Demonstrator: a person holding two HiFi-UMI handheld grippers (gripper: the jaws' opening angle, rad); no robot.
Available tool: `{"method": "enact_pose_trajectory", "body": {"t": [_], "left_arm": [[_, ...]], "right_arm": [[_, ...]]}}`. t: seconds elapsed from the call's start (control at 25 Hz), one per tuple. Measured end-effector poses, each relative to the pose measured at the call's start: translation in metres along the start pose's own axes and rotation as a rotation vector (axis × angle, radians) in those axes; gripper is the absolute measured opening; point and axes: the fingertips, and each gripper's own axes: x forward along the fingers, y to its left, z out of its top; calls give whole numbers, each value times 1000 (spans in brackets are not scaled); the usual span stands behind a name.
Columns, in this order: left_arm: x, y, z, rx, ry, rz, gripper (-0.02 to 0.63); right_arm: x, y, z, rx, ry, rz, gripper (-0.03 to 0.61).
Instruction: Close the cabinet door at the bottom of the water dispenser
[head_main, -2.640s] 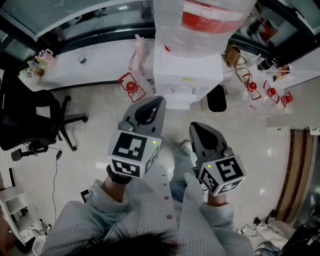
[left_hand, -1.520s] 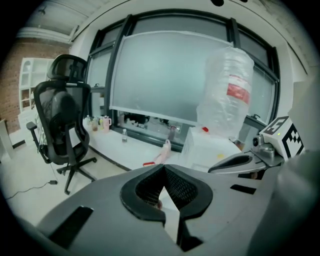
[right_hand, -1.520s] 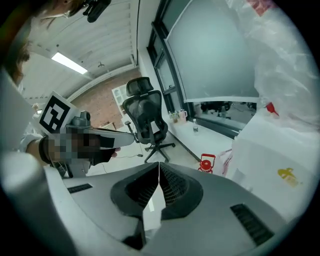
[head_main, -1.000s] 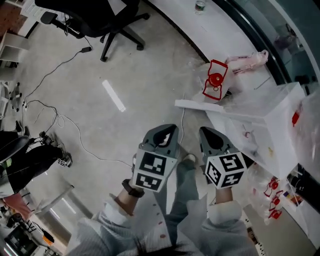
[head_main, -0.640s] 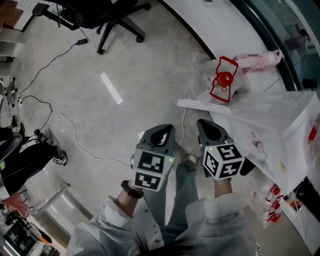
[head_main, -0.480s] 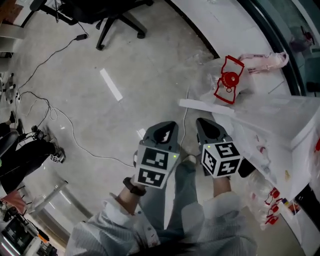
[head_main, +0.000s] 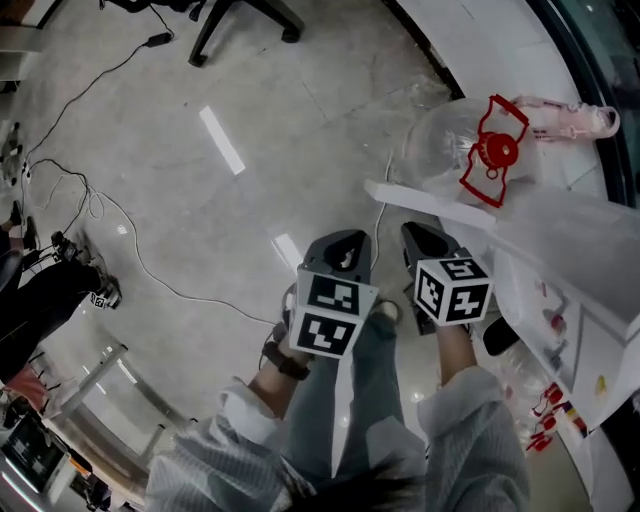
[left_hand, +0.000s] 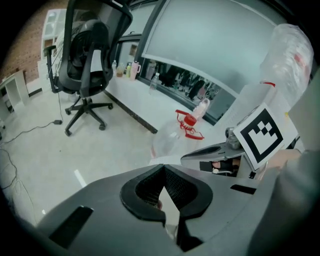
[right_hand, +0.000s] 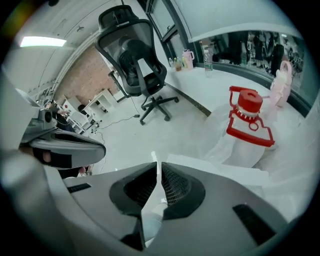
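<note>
**Right gripper** (head_main: 420, 235): the jaws were closed to a hairline slit with nothing between them. The gripper pointed steeply down and forward.

**Left gripper** (head_main: 343, 240): the jaws met at the tips and were likewise empty. It was carried just beside the right gripper, on its left, pointing much the same way.

**Cabinet door** (head_main: 400, 197): it stood open and showed from above as a narrow white slab.
- In the right gripper view its top edge (right_hand: 215, 167) lay just ahead of the jaw tips. From there it ran off to that gripper's right, toward the water dispenser (head_main: 590, 330).
- The free end sat nearest the jaw line, and the hinged end was judged to be at the dispenser body.
- No contact between gripper and door was visible.
- From the left gripper the door lay ahead and to the right, past the right gripper.

**Beyond the door:** an empty bottle (head_main: 450, 150) with a red handle stood on the far side of the door.

**Judgement:** the right gripper was the nearer and better placed. The push would need to go across the slab's long axis, near the free end, not along it. The direction of swing could not be confirmed from these views.
</note>
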Motion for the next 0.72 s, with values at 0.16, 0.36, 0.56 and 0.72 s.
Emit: {"method": "enact_pose_trajectory", "body": {"t": [0.16,0.36,0.56,0.72], "left_arm": [[16,6,-19,-9,39,-11,11],[28,20,-34,-5,73,-4,11],[35,34,-46,3,112,3,11],[35,43,-47,6,115,2,11]], "right_arm": [[27,-11,-15,48,32,-3,17],[56,-18,-26,181,34,-26,17],[77,-19,-35,357,19,-22,17],[90,-22,-34,468,2,-36,20]]}}
